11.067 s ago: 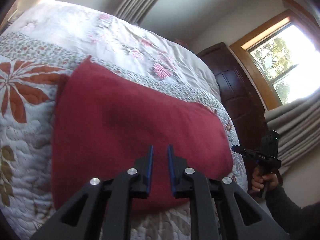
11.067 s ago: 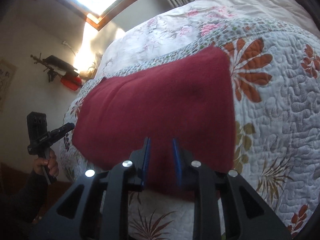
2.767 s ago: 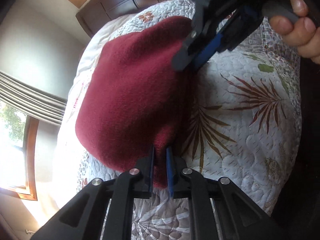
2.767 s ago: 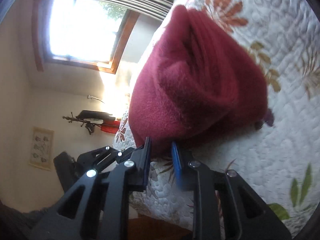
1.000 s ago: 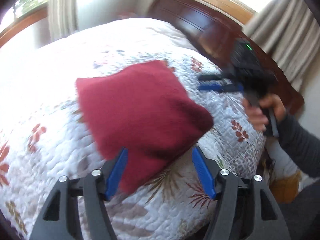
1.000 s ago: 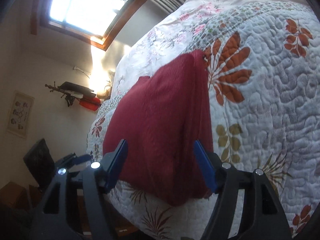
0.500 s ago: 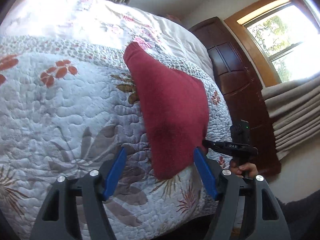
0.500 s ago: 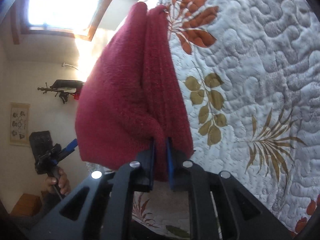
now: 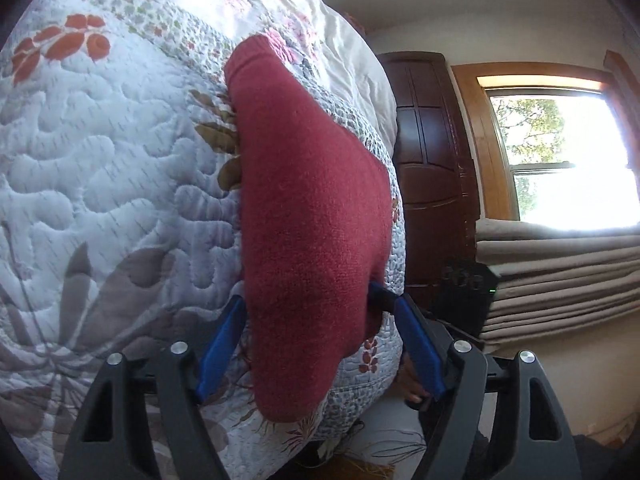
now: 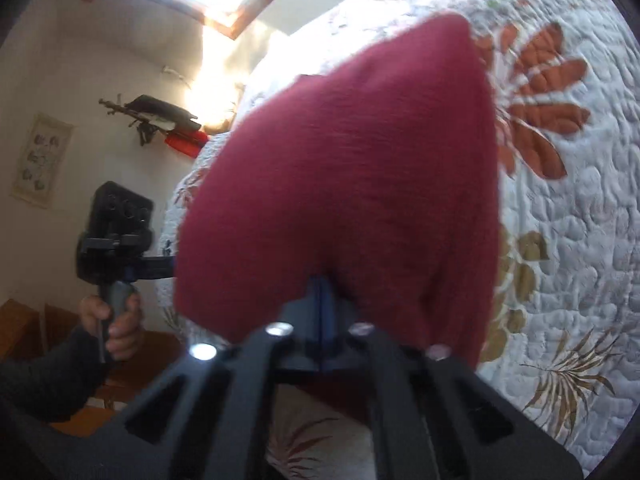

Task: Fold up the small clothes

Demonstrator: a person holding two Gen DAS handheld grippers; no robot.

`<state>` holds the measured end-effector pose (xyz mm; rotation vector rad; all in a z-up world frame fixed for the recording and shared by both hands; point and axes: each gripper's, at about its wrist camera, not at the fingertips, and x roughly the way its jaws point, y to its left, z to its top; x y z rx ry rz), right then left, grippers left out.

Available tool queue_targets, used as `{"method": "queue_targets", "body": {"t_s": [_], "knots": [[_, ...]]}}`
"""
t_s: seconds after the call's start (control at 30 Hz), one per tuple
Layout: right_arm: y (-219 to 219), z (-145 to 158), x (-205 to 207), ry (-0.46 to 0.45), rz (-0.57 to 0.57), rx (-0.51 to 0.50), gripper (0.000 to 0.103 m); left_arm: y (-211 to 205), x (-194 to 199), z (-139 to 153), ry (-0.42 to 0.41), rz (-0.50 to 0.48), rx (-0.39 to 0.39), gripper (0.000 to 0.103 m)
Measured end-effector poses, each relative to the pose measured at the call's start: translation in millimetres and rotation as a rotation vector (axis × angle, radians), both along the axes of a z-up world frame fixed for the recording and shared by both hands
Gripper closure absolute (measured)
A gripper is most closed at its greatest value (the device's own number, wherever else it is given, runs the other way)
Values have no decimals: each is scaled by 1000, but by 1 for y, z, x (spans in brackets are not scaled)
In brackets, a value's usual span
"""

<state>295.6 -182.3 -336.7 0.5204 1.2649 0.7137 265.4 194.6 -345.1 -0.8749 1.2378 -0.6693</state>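
My left gripper (image 9: 320, 332) is spread wide, blue pads (image 9: 222, 340) on either side of the near end of the red cloth (image 9: 312, 220), not clamping it. The near end of the cloth sits between the pads; whether either pad touches the fabric I can't tell.

My right gripper (image 10: 322, 300) is clenched on the cloth's near edge, blue fingers pressed together with fabric bunched over and around the tips. That view is motion-blurred, so the edge detail is soft.

The cloth is a folded, thick, fuzzy, dark red piece. It lies on the quilt (image 9: 100, 152) near the bed's edge. In the left view it runs as a long narrow strip from the pink floral band at the far side to the near corner, where its end hangs just over the quilt's rim. In the right view the near end puffs up over my fingers, the far corner tapering to a point beside an orange leaf print (image 10: 536, 120).

The right gripper's body shows in the left view behind the cloth's right edge, dark, with a green LED. The left gripper shows in the right view at left, held in my left hand (image 10: 114, 320), dark sleeve below it, its finger reaching to the cloth's left edge.

Background: dark wooden door (image 9: 432, 168), window (image 9: 560, 152), folded beige blind (image 9: 560, 272).
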Motion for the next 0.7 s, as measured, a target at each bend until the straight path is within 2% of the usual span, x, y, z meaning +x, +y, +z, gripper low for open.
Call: {"method": "queue_targets", "body": {"t_s": [0.07,0.1,0.17,0.2,0.23,0.3,0.43,0.6,0.7], "knots": [[-25,-11,1,63,-54,78,103,-6,4,-6,13,-14,-19,26],[-33,-7,1,59,-53,84,103,-10,5,-9,20,-18,-20,25],[-53,3,2,74,-72,163,103,-16,7,-13,28,-24,-25,22],[-67,5,6,82,-104,184,90,-19,7,-15,33,-26,-27,21],[-80,5,13,91,-141,185,52,-21,8,-18,37,-30,-28,19],[-104,2,33,139,-198,248,18,-25,11,-22,46,-35,-34,19],[-114,-35,81,277,-191,443,12,-31,19,-28,69,-34,-46,18],[-85,-62,120,336,-94,440,12,-44,30,-31,93,-41,-40,14],[-64,-60,128,329,-48,401,10,-50,33,-33,98,-48,-35,13]]}}
